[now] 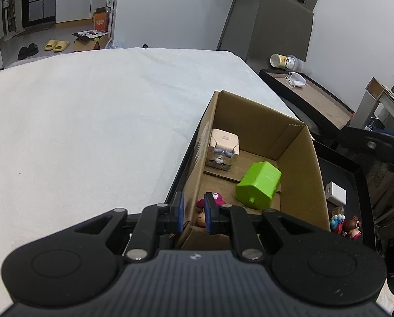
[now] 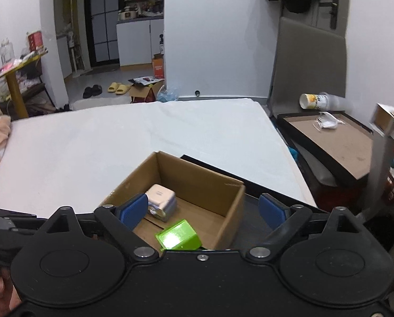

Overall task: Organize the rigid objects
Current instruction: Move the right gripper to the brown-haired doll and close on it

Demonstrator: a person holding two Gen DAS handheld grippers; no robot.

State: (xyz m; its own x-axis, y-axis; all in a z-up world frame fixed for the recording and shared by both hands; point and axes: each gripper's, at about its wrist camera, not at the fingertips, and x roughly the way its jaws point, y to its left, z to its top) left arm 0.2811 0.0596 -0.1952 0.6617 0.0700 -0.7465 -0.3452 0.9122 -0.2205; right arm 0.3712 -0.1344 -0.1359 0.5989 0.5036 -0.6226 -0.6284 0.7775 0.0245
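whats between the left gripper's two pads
The near left wall of the cardboard box: the left gripper straddles it, one pad outside, one inside beside a pink figurine. Left wrist view.

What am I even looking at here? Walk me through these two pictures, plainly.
A person holds a handheld gripper in each hand; each carries a camera looking along its two blue-padded fingers. In the left wrist picture, the left gripper has its fingers close together over the near wall of a cardboard box, near a pink-capped figurine; whether they pinch anything is unclear. In the right wrist picture, the right gripper is wide open above the same box and holds nothing. The box holds a cream cube toy and a green plastic block. Beside it, a black tray holds a white charger and small figurines. Everything sits on a white cloth.
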